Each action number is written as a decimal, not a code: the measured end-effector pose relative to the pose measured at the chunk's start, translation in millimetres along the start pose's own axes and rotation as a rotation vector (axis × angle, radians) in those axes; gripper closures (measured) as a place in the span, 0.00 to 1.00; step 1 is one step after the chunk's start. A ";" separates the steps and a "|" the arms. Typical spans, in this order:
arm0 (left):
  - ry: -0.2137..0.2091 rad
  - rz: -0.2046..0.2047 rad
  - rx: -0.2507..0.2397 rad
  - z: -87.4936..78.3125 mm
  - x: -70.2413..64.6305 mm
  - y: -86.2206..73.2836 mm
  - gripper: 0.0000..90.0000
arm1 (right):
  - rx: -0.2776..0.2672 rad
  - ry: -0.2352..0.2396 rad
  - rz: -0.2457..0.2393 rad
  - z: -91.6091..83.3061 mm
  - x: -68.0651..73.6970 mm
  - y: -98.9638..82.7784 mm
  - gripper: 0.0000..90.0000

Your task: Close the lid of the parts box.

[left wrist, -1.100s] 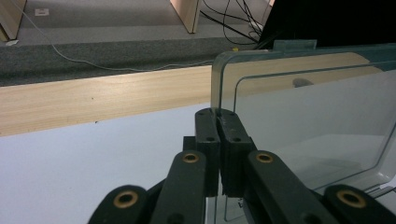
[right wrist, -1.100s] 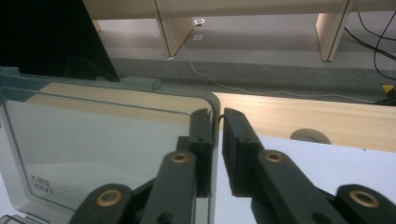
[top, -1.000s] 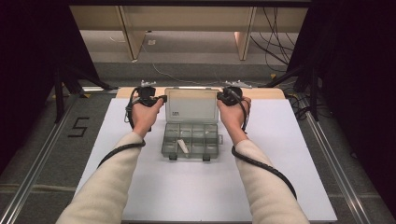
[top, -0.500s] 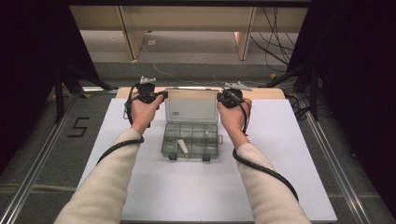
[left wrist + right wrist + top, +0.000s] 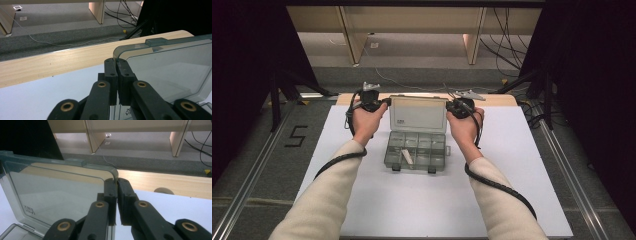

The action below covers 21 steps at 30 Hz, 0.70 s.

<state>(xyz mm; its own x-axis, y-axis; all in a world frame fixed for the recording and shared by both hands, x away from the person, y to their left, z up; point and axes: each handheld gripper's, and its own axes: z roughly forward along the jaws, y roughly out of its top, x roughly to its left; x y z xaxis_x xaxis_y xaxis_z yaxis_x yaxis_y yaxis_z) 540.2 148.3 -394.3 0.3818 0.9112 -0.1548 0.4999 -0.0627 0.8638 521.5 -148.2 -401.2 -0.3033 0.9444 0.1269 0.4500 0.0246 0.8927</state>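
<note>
On the white worktop (image 5: 522, 165) a clear compartment box (image 5: 416, 151) is stood open, its lid (image 5: 418, 114) raised and pinched at either upper corner by the left gripper (image 5: 117, 65) and the right gripper (image 5: 115, 184), jaws pressed onto its edge. A small label on the lid is seen (too blurred to read). A "5" (image 5: 296, 136) is marked on the floor at left.

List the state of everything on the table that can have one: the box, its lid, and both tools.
Organizer box: open, resting flat on the table, a small white item in one compartment.
Lid: raised, tilted back, pinched at both far corners.
Left tool: shut on the lid's corner.
Right tool: shut on the lid's other corner.
</note>
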 end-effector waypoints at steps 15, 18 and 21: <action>0.016 0.027 -0.013 -11.5 -7.0 -3.8 0.97 | -0.005 0.002 -0.022 -12.4 4.1 -3.8 0.96; 0.018 0.038 -0.012 -13.8 -7.6 -4.6 0.97 | -0.008 0.001 -0.029 -14.4 4.9 -4.6 0.96; 0.019 0.040 -0.015 -15.5 -8.5 -5.6 0.97 | 0.001 -0.002 -0.038 -17.8 5.8 -5.5 0.96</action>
<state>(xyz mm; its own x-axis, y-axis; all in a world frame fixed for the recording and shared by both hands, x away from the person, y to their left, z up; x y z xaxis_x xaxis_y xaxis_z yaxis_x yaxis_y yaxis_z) 522.1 147.3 -390.4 0.3867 0.9156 -0.1107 0.4726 -0.0936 0.8763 502.3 -148.7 -397.7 -0.3190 0.9433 0.0919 0.4391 0.0611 0.8964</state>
